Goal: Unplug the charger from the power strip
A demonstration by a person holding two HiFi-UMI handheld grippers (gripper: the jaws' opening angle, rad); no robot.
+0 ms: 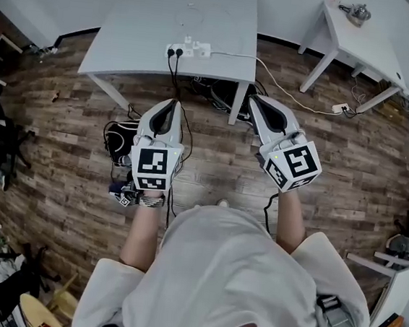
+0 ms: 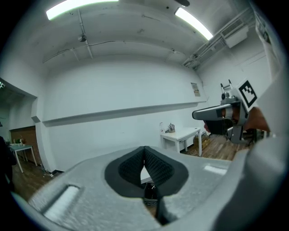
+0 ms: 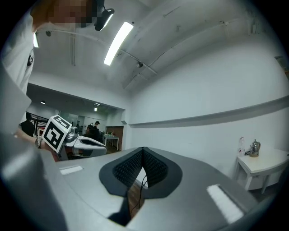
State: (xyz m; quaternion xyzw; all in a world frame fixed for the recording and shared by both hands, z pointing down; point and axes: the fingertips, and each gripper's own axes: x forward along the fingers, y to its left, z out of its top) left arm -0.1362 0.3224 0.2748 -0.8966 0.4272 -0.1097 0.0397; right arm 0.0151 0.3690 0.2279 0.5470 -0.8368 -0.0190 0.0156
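The bench (image 1: 138, 36) is being faced from some way back across the wooden floor (image 1: 68, 145), so nothing on it is being reached yet. The left gripper (image 1: 171, 105) and the right gripper (image 1: 255, 101) are being held roughly level, side by side, and aimed towards the bench's near edge. Each pair of jaws is being held pressed together with nothing between them, seemingly as a carrying posture ahead of the approach. The power strip (image 1: 189, 49) is lying at that near edge, presumably so that its cables can drop to the floor. The charger (image 1: 203, 49), judged to be the white block with the white cable (image 1: 285, 88) trailing rightwards, is being carried in the strip beside black plugs (image 1: 174, 50), well apart from both grippers.
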